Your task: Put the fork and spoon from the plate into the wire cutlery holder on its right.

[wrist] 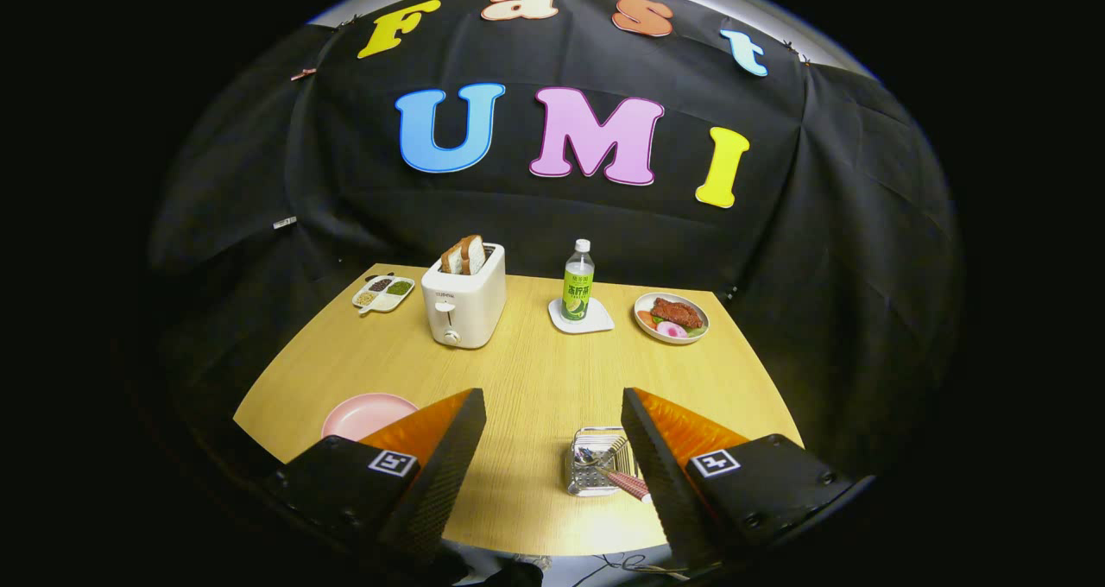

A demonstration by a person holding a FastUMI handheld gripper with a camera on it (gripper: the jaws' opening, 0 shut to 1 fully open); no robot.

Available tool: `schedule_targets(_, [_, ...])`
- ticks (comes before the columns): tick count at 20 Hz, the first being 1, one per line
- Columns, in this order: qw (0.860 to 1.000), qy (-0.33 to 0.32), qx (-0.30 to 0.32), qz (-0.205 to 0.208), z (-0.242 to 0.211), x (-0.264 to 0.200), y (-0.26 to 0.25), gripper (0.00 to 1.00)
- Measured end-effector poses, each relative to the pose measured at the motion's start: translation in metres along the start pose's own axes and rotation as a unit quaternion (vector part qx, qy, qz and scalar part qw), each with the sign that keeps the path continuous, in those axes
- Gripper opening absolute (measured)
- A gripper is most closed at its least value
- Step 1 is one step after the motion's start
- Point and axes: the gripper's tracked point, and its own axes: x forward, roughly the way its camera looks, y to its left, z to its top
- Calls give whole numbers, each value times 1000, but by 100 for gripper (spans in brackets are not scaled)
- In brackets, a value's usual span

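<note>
Wooden bench [535,371] in the black-cloth booth: tongs [552,423] spread wide, holding nothing, raised above the near edge.
Pink plate [367,414] looks bare; wire cutlery holder [596,462] just inside the right finger, with cutlery [617,476] already in it, so the task looks done. Best move: back off straight, don't clip the holder. Toaster [464,304] logo and bottle [577,281] label too small to read.

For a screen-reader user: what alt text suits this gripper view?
Open gripper above a wooden table; cutlery stands in the wire holder between its fingers, by an empty pink plate. Beyond: toaster, bottle.
</note>
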Motion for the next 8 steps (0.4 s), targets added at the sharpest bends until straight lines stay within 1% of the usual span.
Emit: schedule_targets(8, [1000,3,2,-3,-3,-2,1,99])
